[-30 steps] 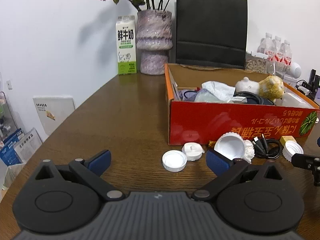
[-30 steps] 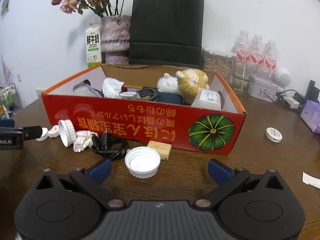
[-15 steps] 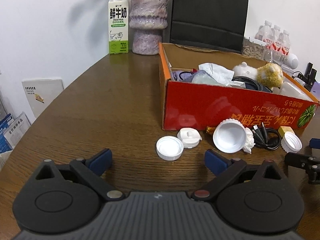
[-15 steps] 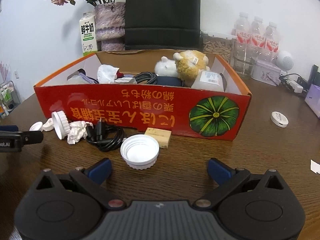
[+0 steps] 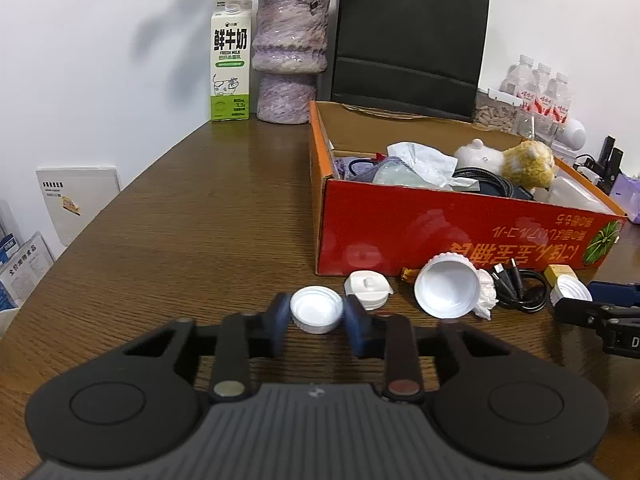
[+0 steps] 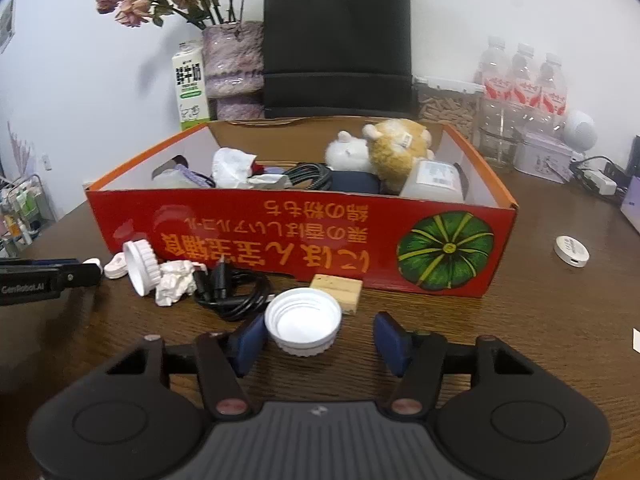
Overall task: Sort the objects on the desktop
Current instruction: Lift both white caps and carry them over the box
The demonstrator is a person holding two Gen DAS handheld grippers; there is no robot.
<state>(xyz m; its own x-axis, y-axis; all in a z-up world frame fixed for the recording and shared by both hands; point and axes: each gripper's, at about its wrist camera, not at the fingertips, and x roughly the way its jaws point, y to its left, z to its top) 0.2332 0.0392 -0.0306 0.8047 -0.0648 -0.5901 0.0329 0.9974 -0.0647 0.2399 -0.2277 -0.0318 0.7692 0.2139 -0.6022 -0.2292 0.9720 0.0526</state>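
Observation:
In the left wrist view my left gripper (image 5: 316, 313) is closing on a small white cap (image 5: 316, 316) that lies open side up on the wooden table; both blue pads (image 5: 280, 312) touch its sides. In the right wrist view my right gripper (image 6: 318, 336) is closing around a wider white lid (image 6: 303, 326). Its left pad (image 6: 248, 340) meets the rim, while the right pad stands apart from it. A red cardboard box (image 6: 280, 232) with plush toys, tissue and cables inside sits just behind.
In front of the box lie a flip cap (image 5: 366, 288), a large ribbed lid (image 5: 446, 294), crumpled tissue (image 6: 174, 284), a black cable (image 6: 232, 292) and a wooden block (image 6: 338, 292). A milk carton (image 5: 231, 66), vase (image 5: 290, 60) and black bag (image 5: 408, 36) stand behind.
Both grippers have gone from wide open to closing. The left one moved forward onto the small cap and its pads now touch it. The right one's jaws narrowed around the wider lid.

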